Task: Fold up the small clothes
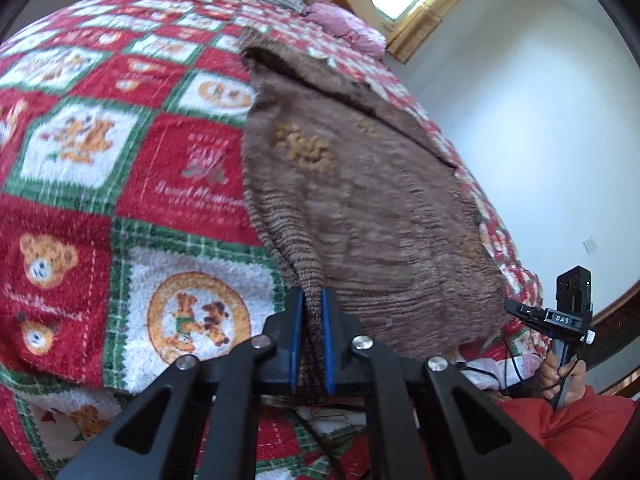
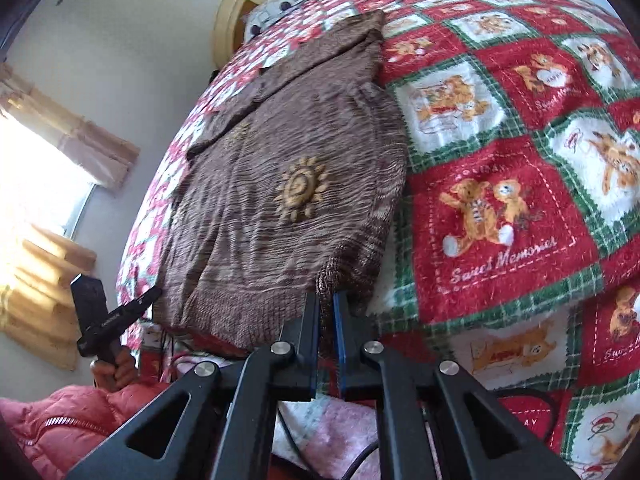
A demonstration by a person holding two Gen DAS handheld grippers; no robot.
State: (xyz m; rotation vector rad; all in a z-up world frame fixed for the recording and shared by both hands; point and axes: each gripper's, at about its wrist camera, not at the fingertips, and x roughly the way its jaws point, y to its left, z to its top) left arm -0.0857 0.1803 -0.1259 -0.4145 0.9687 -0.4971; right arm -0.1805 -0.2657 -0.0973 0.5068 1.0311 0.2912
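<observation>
A: Which way does the sweater (image 1: 360,208) run?

B: Its long axis runs away from both cameras, up the bed (image 1: 120,160). The ribbed hem is nearest the tools and the neck end points toward the headboard (image 2: 236,4) and pillows. It lies flat on the red, green and white teddy-bear blanket (image 2: 500,200), sun motif (image 2: 300,188) facing up.

A: Where is it relative to the tools?

B: Each tool sits at a bottom corner. The left tool (image 1: 313,312) has its blue-lined pads pressed together on a bunched piece of the hem. The right tool (image 2: 326,304) is likewise pressed together, pinching the other hem corner.

A: Anything hard to make out?

B: The hem between the two corners hangs past the blanket's edge, and part of it is hidden behind the tool frames. The far sleeve and collar are folded and blurred, so their exact shape is unclear. In each view the other tool shows only at the frame's edge, held by a hand (image 1: 560,376) above a red puffy jacket (image 2: 72,420).
</observation>
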